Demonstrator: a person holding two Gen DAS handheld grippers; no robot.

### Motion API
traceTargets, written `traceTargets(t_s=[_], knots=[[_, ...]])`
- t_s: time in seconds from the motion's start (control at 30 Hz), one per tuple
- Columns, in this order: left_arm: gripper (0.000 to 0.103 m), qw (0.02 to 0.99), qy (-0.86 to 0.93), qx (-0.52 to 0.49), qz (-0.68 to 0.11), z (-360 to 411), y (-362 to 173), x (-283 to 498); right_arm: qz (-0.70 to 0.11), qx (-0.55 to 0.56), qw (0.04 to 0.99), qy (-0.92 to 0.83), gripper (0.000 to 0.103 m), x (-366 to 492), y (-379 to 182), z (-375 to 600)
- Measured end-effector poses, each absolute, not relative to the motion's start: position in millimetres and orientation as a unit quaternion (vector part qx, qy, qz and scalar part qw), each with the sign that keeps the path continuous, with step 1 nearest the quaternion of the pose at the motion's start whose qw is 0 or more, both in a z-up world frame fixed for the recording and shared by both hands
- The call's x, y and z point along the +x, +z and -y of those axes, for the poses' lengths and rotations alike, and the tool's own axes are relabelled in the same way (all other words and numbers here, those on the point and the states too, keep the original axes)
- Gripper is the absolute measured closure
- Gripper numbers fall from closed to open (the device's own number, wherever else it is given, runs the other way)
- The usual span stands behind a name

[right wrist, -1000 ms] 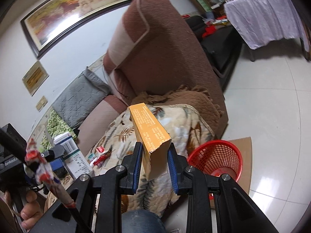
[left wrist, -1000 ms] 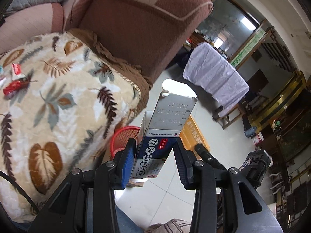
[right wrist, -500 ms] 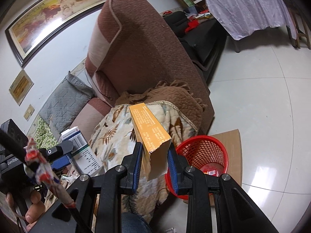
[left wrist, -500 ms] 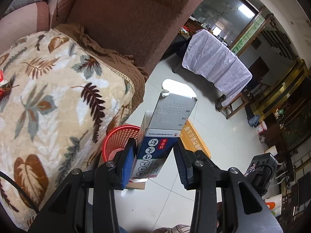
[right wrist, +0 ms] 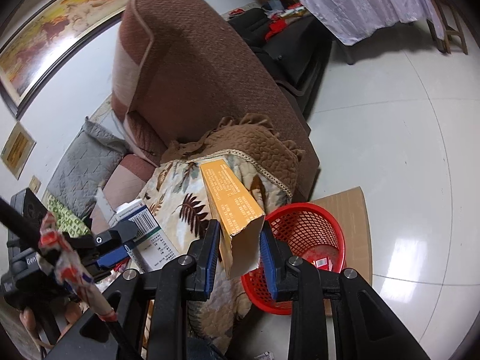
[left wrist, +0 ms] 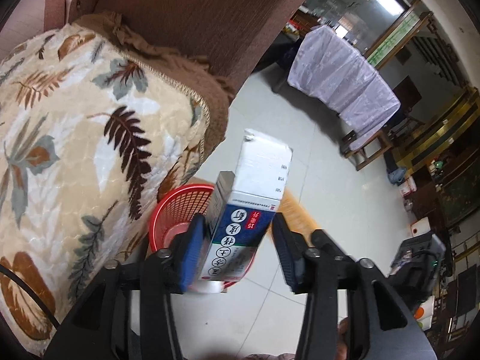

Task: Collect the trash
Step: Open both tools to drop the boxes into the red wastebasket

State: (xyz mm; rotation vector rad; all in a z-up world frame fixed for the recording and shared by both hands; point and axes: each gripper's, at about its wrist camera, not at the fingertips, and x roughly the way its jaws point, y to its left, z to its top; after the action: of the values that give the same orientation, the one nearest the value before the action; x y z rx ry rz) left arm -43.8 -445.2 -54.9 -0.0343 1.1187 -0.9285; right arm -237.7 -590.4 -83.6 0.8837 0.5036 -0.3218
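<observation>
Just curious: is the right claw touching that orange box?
Touching. Right wrist view shows both pads of the right claw pressed against sides of the orange box.

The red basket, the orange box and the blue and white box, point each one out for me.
red basket (right wrist: 303,225), right wrist view, mesh of its far wall.
orange box (right wrist: 231,198), right wrist view, printed long face.
blue and white box (left wrist: 240,228), left wrist view, blue printed face.

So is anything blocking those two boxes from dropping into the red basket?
Nothing visible. The red basket stands open-topped on the floor beside the sofa, with only air between it and the white-and-blue box or the orange box.
</observation>
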Motion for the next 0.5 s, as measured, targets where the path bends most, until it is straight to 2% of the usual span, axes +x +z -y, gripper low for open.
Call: traceTargets(t_s=[0.03, 0.07, 0.2, 0.37, 0.43, 0.5], knots=[[0.051, 0.743, -0.423, -0.019, -0.519, 447.0, -61.7, -40.0, -0.243, 0.428, 0.856, -0.158, 0.065, -236.3, -86.6, 593.5], [0.051, 0.737, -0.42, -0.023, -0.529, 447.6, -68.3, -36.3, -0.245, 0.431, 0.853, -0.161, 0.054, -235.2, -88.0, 595.0], [0.051, 0.734, -0.417, -0.035, -0.535, 439.6, -75.9, -32.8, -0.245, 0.433, 0.852, -0.164, 0.052, -235.6, -89.9, 597.7], [0.05, 0.747, -0.416, -0.048, -0.516, 408.6, -59.6, -30.0, -0.245, 0.434, 0.852, -0.16, 0.052, -237.2, -90.1, 593.8], [0.05, 0.755, -0.414, -0.057, -0.506, 390.4, -49.9, -27.0, -0.244, 0.431, 0.855, -0.151, 0.049, -235.0, -86.1, 588.5], [0.048, 0.769, -0.406, -0.064, -0.489, 363.9, -35.8, -24.0, -0.24, 0.425, 0.862, -0.14, 0.041, -233.4, -79.2, 580.0]])
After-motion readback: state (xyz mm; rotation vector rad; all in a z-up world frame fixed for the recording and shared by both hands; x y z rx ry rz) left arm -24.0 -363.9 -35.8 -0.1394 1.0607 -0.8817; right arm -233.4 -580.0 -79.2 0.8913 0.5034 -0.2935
